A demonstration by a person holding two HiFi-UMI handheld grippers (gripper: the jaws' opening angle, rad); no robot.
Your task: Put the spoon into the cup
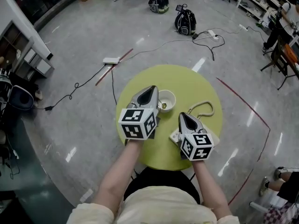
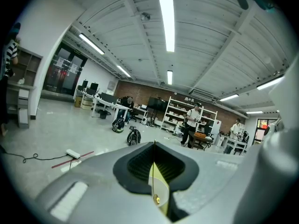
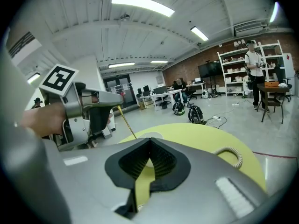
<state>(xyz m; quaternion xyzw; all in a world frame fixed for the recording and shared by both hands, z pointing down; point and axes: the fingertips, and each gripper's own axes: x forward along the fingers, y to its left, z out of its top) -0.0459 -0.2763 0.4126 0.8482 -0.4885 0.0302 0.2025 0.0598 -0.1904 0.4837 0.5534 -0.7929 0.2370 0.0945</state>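
Observation:
A white cup (image 1: 170, 97) stands near the middle of the round yellow-green table (image 1: 205, 90). My left gripper (image 1: 154, 89) hovers just left of the cup, shut on the thin handle of a gold spoon (image 2: 155, 185). The spoon hangs from the jaws, and its bowl shows low inside the cup (image 1: 163, 106). From the right gripper view, the left gripper (image 3: 112, 99) holds the spoon (image 3: 127, 123) slanting down toward the cup's rim (image 3: 152, 135). My right gripper (image 1: 183, 116) sits right of the cup, shut and empty, its jaws (image 3: 149, 141) meeting at the tip.
A cream coiled cable (image 1: 204, 108) lies on the table's right side. A small white object (image 1: 174, 135) sits under the right gripper. On the floor beyond are a power strip (image 1: 111, 60), cables and bags (image 1: 185, 21). People stand far off by shelves (image 2: 192, 120).

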